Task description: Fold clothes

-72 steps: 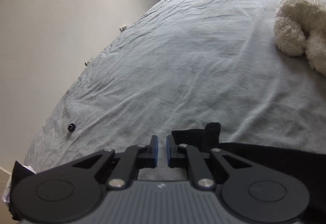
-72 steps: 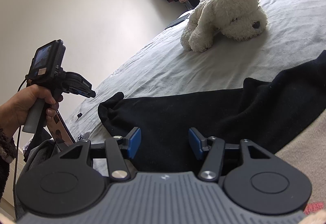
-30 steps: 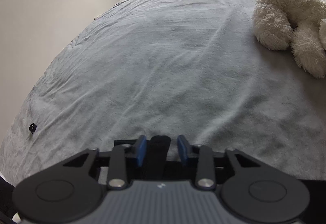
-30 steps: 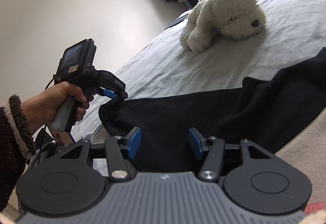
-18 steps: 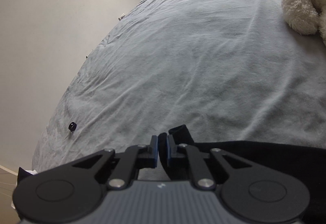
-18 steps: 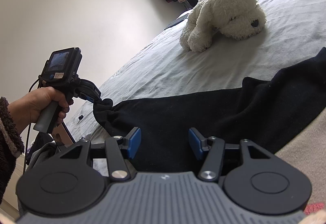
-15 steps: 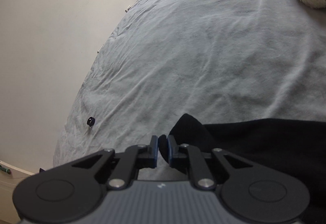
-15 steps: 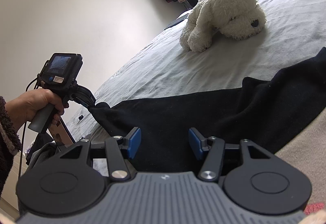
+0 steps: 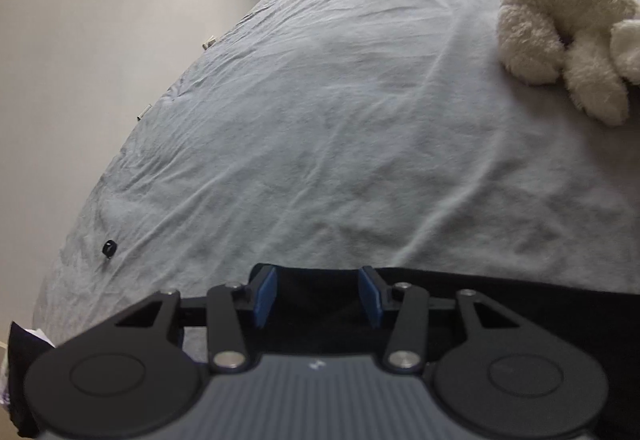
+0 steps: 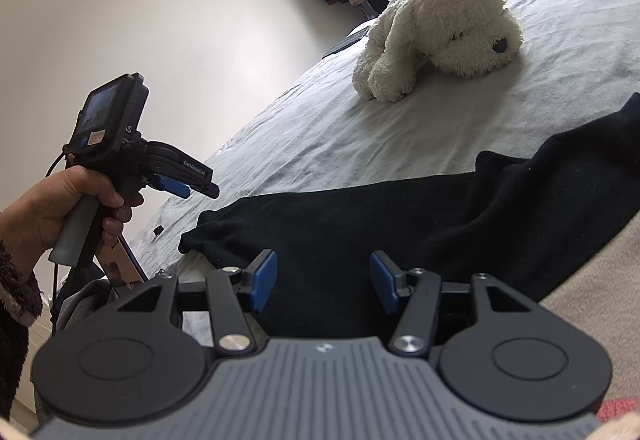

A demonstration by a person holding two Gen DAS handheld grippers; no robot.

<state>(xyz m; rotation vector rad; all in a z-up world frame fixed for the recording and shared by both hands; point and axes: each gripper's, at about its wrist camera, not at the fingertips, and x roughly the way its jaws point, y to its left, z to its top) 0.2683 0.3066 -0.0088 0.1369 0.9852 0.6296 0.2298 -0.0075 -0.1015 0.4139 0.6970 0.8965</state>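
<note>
Both jaws stand apart and grip nothing. Those of the left gripper (image 10: 200, 190) have just been opening, so the corner of the black garment (image 10: 400, 224) lies free on the grey bed sheet (image 9: 360, 120), near its left edge, apparently laid out for folding. The right gripper (image 10: 323, 282) hangs parted over the cloth's near edge, probably ready for a hold. Toward the sheet's far side lies 1 white plush dog (image 10: 444, 28), well clear of the garment.
</note>
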